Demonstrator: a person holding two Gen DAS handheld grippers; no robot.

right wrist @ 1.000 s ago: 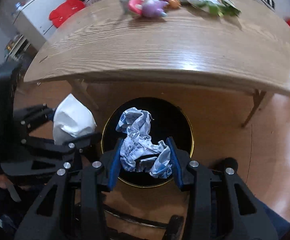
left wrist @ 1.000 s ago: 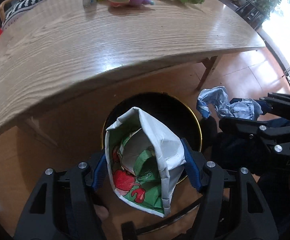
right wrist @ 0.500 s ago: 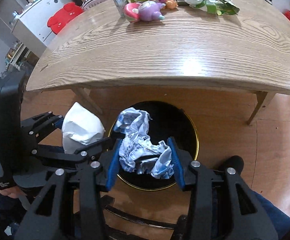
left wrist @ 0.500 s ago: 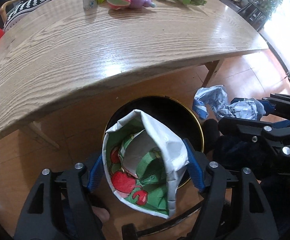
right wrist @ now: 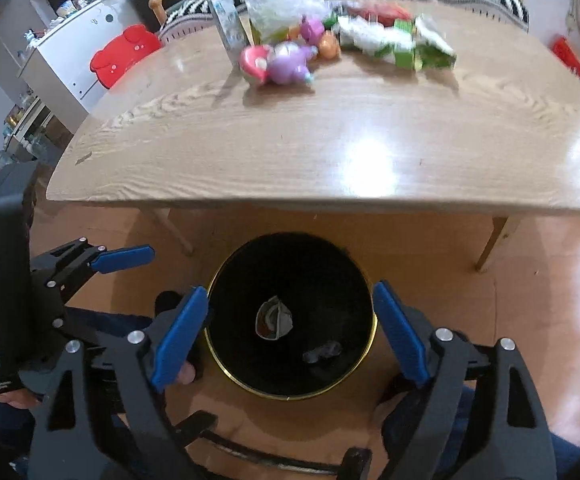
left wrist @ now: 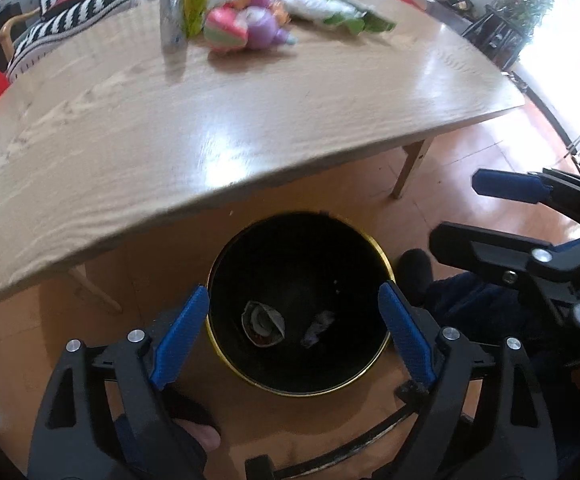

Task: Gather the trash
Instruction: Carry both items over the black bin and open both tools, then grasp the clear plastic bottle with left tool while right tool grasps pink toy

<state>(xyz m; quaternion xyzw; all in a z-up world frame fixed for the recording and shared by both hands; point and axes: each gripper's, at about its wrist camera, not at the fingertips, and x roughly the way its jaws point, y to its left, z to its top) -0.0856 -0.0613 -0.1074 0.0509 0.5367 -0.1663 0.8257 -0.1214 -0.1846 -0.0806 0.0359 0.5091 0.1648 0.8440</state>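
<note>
A black bin with a gold rim (left wrist: 382, 264) (right wrist: 218, 280) stands on the floor below the table edge. Two pieces of trash lie at its bottom: a green and white wrapper (left wrist: 264, 323) (right wrist: 275, 318) and a crumpled bluish paper (left wrist: 319, 327) (right wrist: 323, 352). My left gripper (left wrist: 295, 330) hangs over the bin, jaws opening, nothing between them. My right gripper (right wrist: 290, 330) is also above the bin, jaws opening and empty. Each gripper shows at the side of the other's view. More wrappers (left wrist: 340, 14) (right wrist: 398, 46) lie at the table's far side.
The wooden table (left wrist: 210, 120) (right wrist: 330, 140) fills the upper half of both views. On it stand a plastic bottle (left wrist: 172, 12), toys (left wrist: 246, 32) (right wrist: 278, 64) and a plastic bag (right wrist: 278, 4). Table legs (left wrist: 410, 168) (right wrist: 490, 240) flank the bin. A striped sofa sits behind.
Both grippers opened wide. The green and white wrapper left the left jaws and the crumpled paper left the right jaws; both now lie in the bin. Both views tilted up a little.
</note>
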